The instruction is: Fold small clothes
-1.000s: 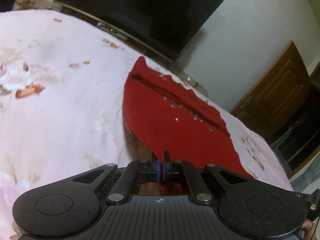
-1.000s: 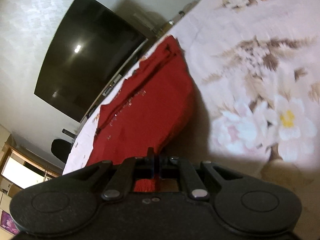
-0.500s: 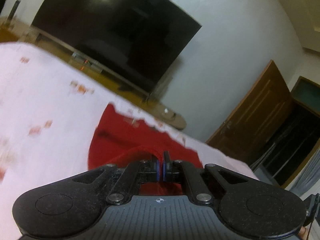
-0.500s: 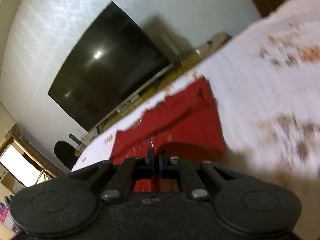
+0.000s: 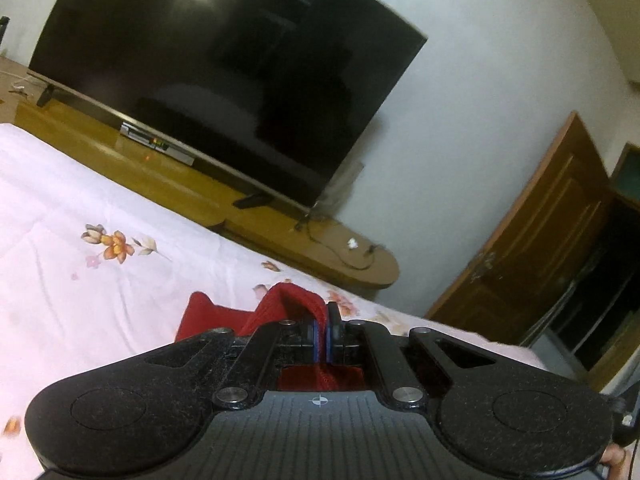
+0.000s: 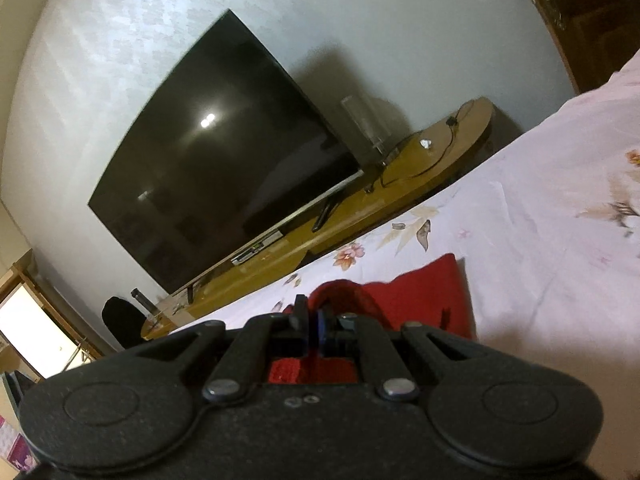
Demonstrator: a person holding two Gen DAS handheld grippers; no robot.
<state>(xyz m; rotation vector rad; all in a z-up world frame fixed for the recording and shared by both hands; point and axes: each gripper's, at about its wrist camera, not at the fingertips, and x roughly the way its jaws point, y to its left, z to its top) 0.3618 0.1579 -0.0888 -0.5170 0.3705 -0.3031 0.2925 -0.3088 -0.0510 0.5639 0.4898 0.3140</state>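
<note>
A small red garment point(image 5: 216, 316) lies on the pink floral bedsheet point(image 5: 80, 232). My left gripper point(image 5: 321, 322) is shut on one edge of it, and the red cloth loops up over the jaws. My right gripper point(image 6: 312, 320) is shut on another edge of the same garment point(image 6: 424, 292), which shows folded just beyond the fingers. Most of the garment is hidden behind both gripper bodies.
A large dark TV point(image 5: 216, 80) stands on a low wooden bench point(image 5: 280, 232) past the far edge of the bed. A wooden door point(image 5: 532, 240) is at the right. The TV point(image 6: 224, 184) and a black chair point(image 6: 120, 320) show in the right wrist view.
Both grippers have carried their held edges forward toward the far end of the bed. The garment, spread out before, now shows only as a short folded strip past the fingers.
</note>
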